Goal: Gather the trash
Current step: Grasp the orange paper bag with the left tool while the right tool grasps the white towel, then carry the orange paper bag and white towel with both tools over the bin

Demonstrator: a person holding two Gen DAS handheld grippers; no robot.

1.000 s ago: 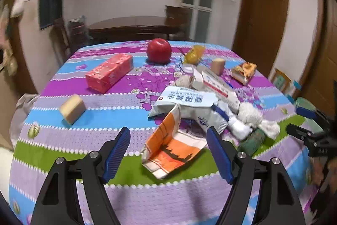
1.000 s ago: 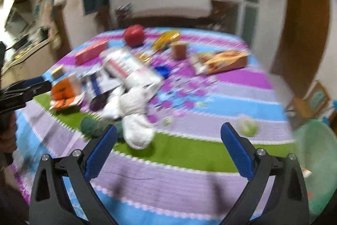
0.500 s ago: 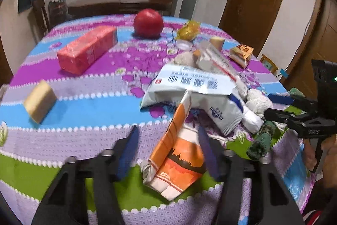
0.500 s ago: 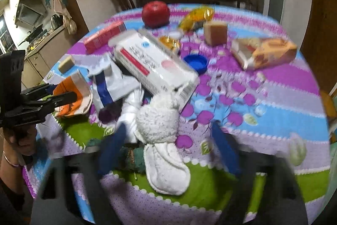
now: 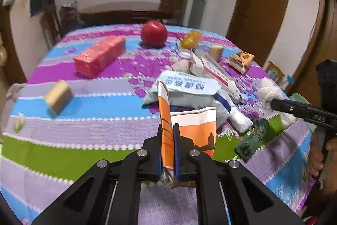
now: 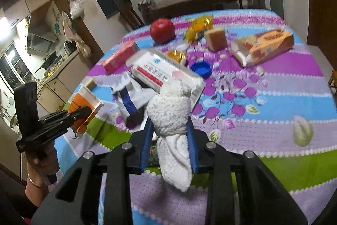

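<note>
From the left wrist view, my left gripper [image 5: 167, 147] has just closed its fingers on the orange-and-white wrapper [image 5: 189, 130], whose long axis runs away from me.

From the right wrist view, my right gripper [image 6: 169, 146] has closed on the white sock [image 6: 172, 119], lying lengthwise between the fingers above the surface [image 6: 273, 98].

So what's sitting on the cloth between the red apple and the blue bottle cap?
In the right wrist view, a small crumpled gold wrapper lies between the red apple and the blue bottle cap, beside the white medicine box.
</note>
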